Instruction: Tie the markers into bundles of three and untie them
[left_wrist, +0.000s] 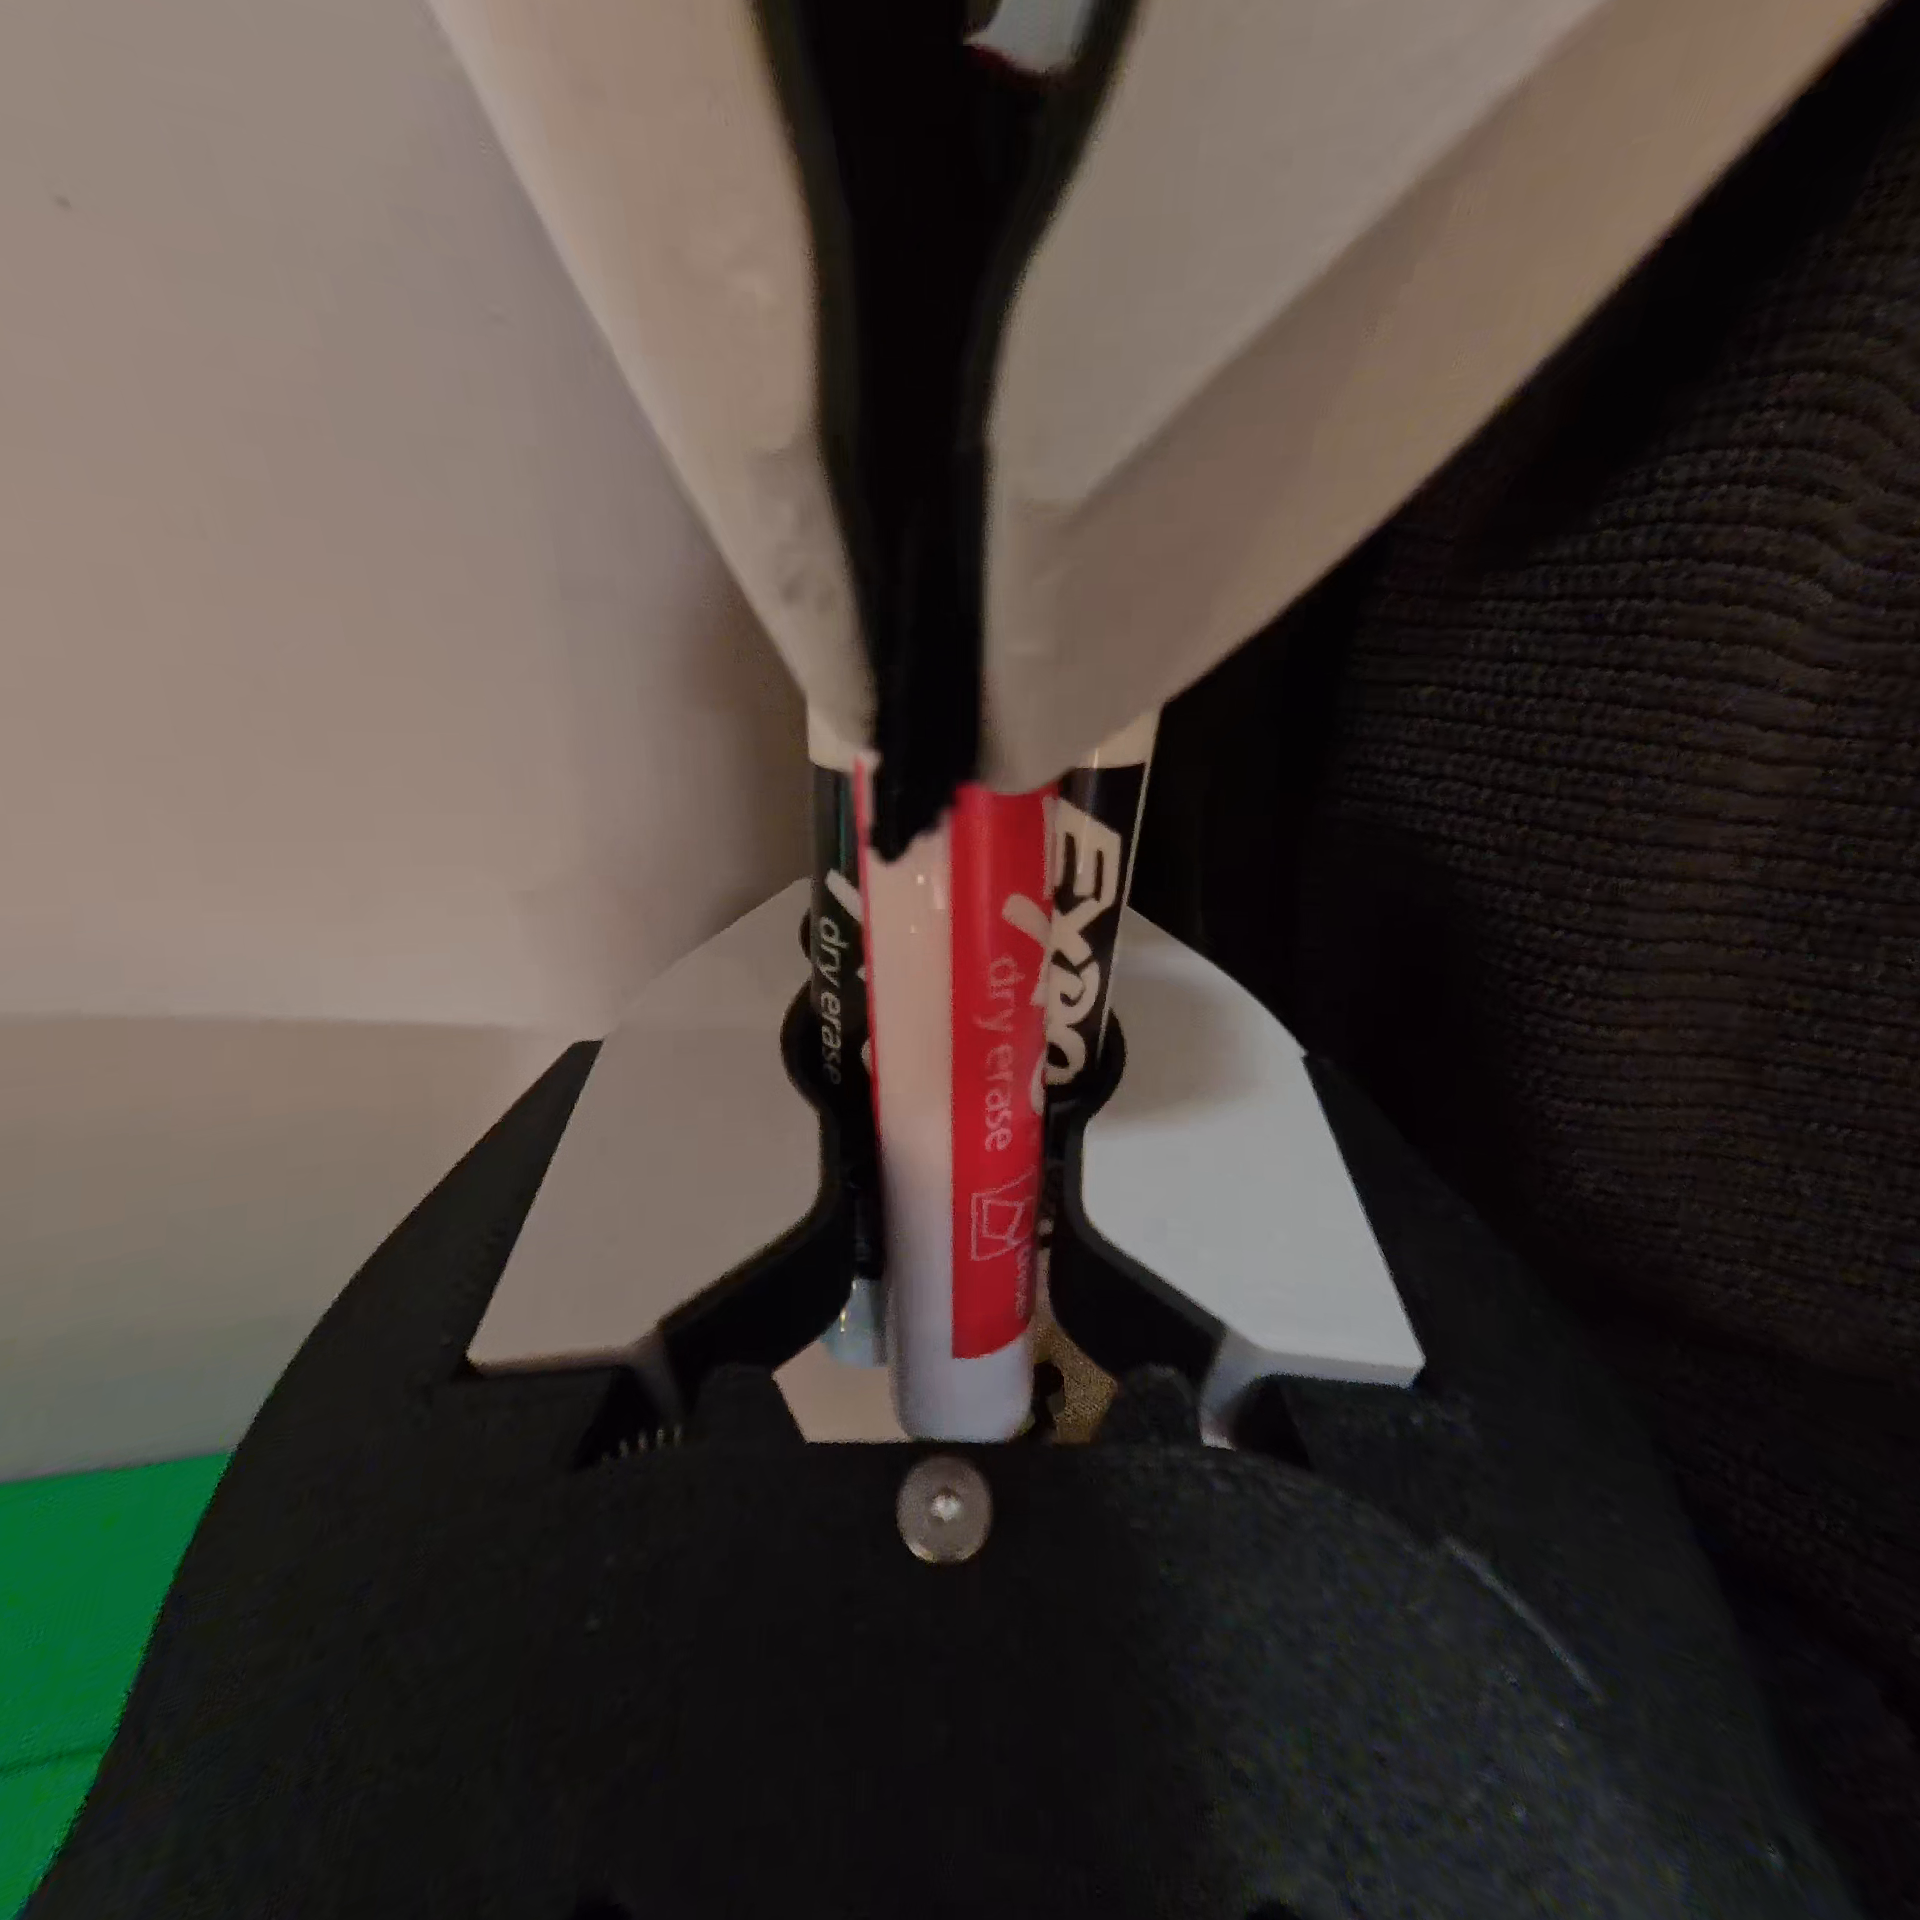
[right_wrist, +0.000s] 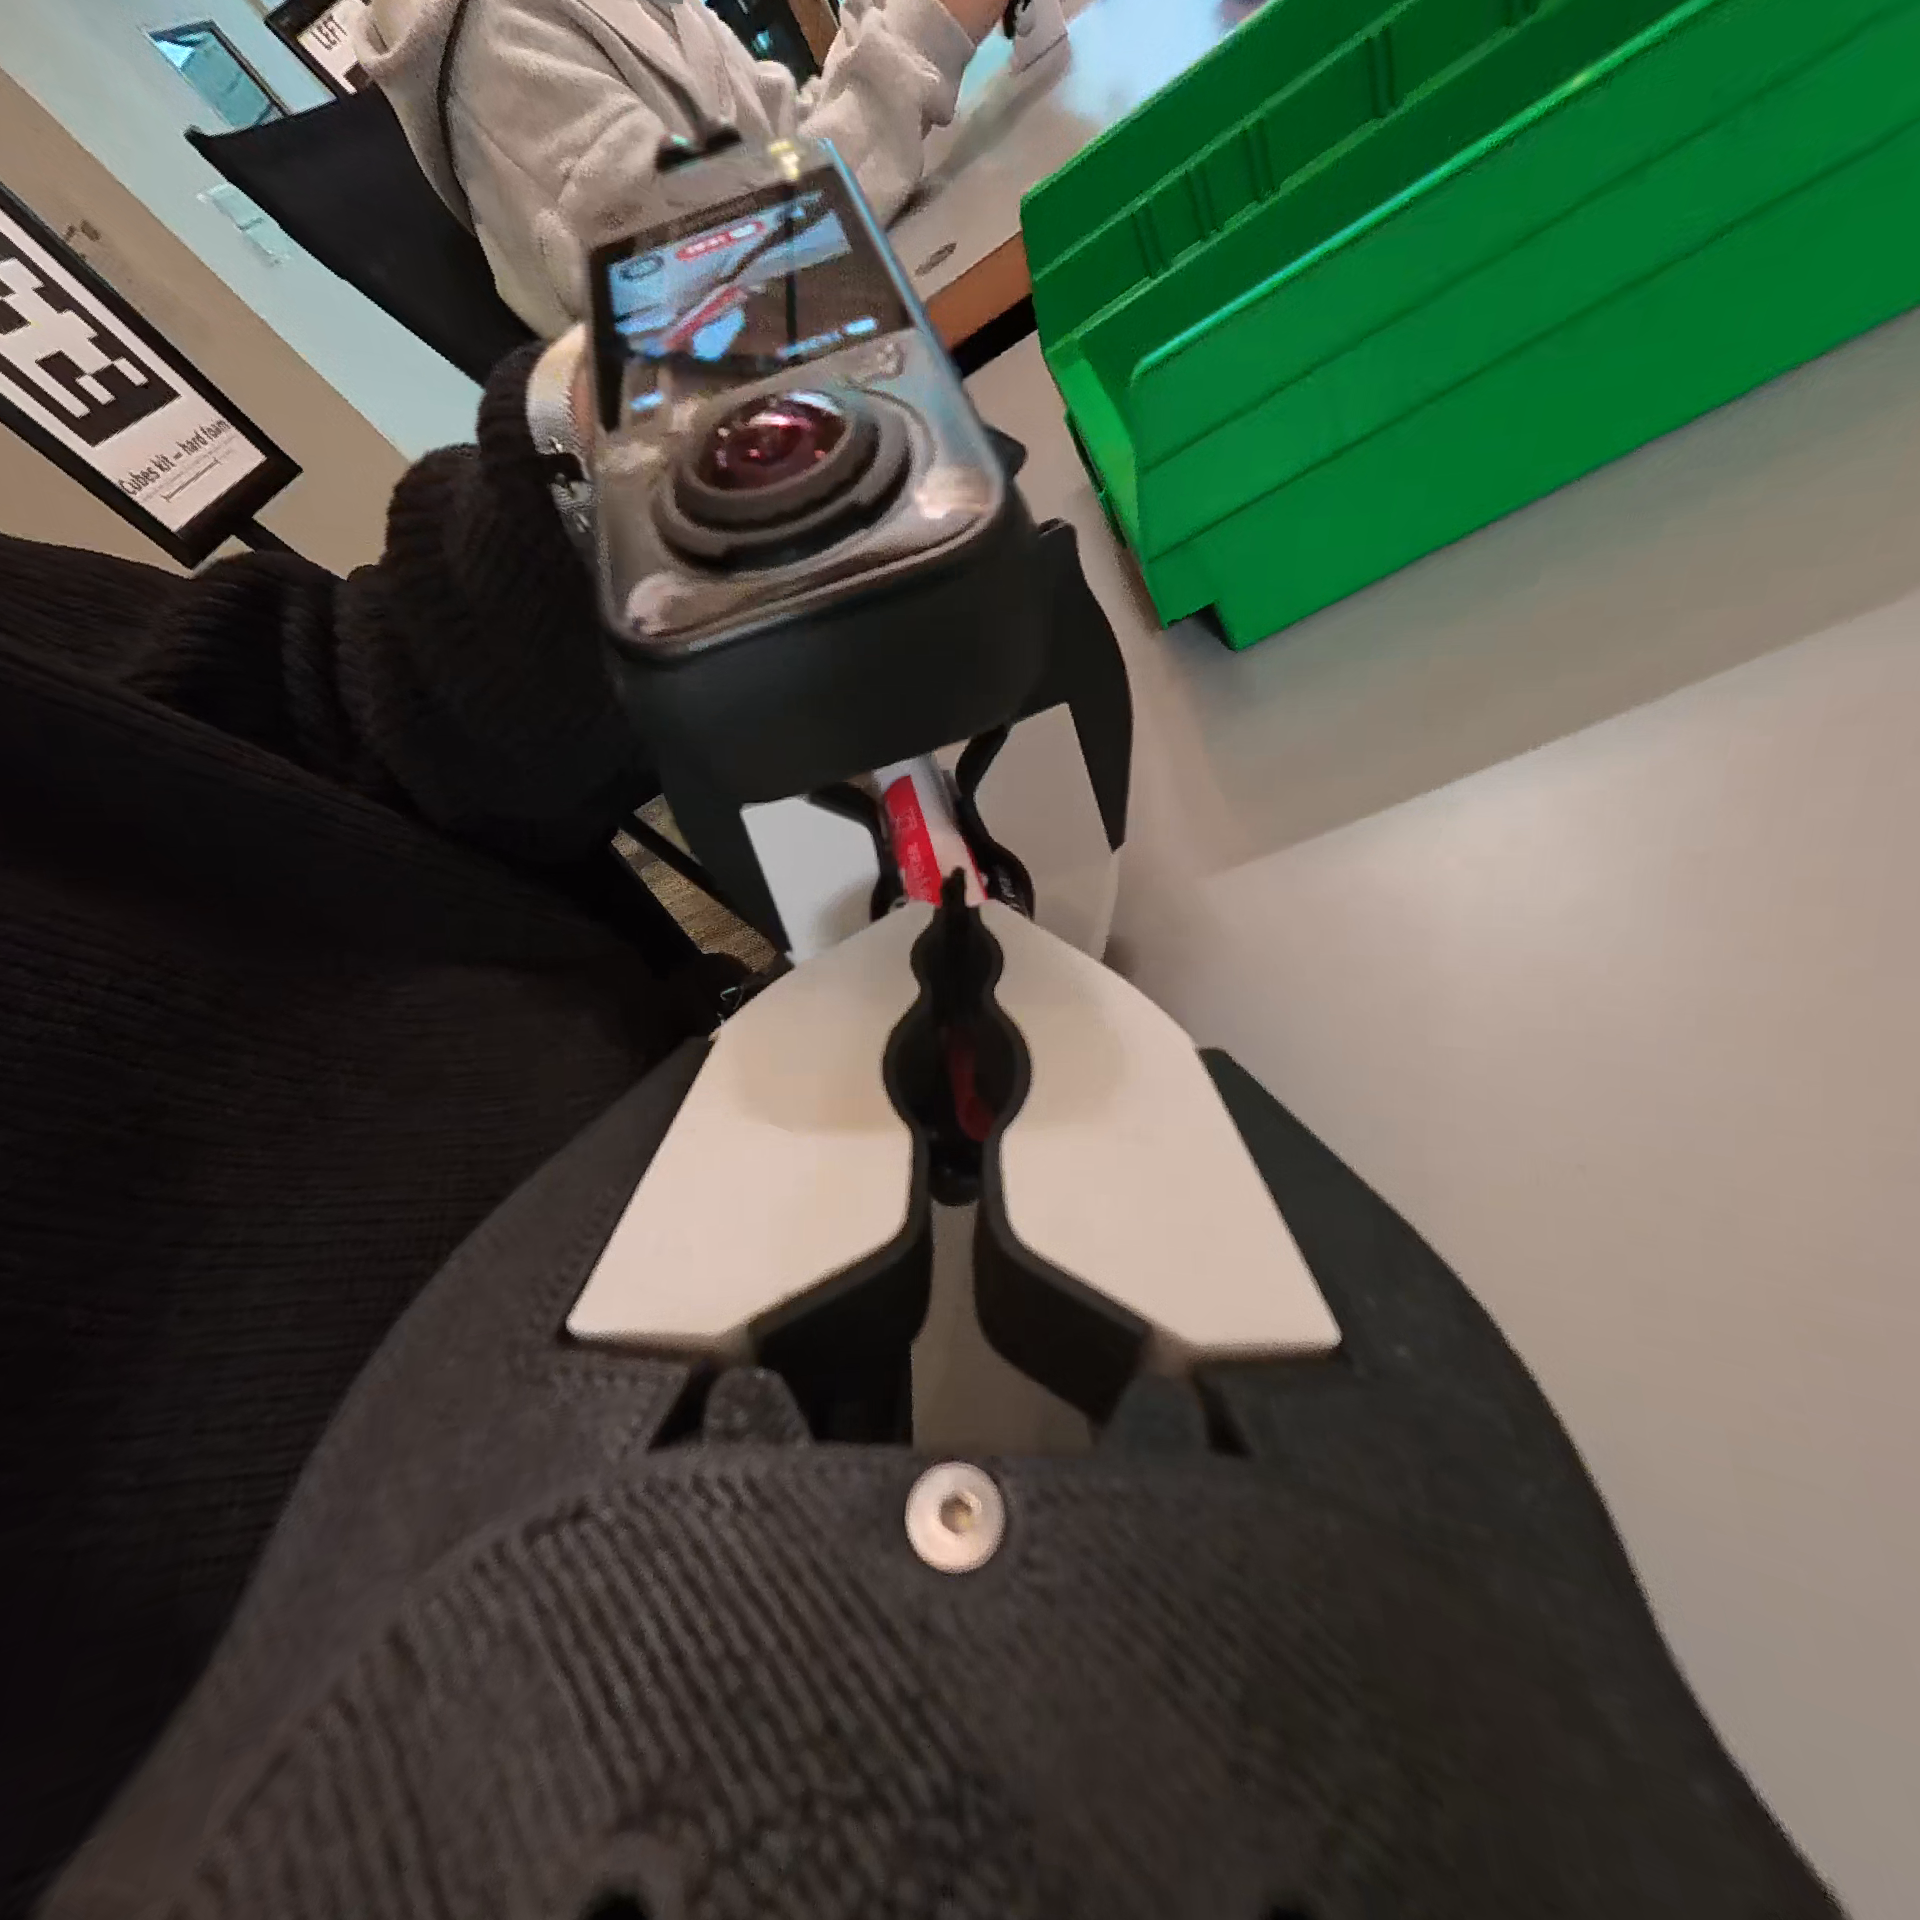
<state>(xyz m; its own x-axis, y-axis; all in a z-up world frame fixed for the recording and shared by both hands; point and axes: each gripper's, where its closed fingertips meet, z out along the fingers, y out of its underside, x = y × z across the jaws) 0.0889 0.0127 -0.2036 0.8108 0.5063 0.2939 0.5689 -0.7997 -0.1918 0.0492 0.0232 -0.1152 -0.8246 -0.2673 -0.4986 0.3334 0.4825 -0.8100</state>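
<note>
Three dry-erase markers, as far as I can tell, are lying side by side in one bundle: a white dry-erase marker with a red label (left_wrist: 977, 1195) in the middle and a black-labelled marker (left_wrist: 1091, 935) at each side of it. The bundle is being held up in the air between the two tools, above the pale grey table (right_wrist: 1558, 935) and not touching it.

The left gripper (left_wrist: 966, 935) is clamping the bundle, with its white fingers nearly closed and their black pads pressing on the barrels from both sides. The right gripper (right_wrist: 951, 920) is facing it tip to tip. Its jaws are almost fully together, and they are gripping the far end of the red-labelled marker; something red is showing in the round hollow between its pads.

A small camera with a round lens (right_wrist: 790, 447) is sitting on top of the left gripper. A black knitted sleeve (right_wrist: 260, 831) is filling the near left side. Green plastic bins (right_wrist: 1455, 364) are standing farther off on the table, and a person in a grey hooded top (right_wrist: 623, 104) is sitting behind.
</note>
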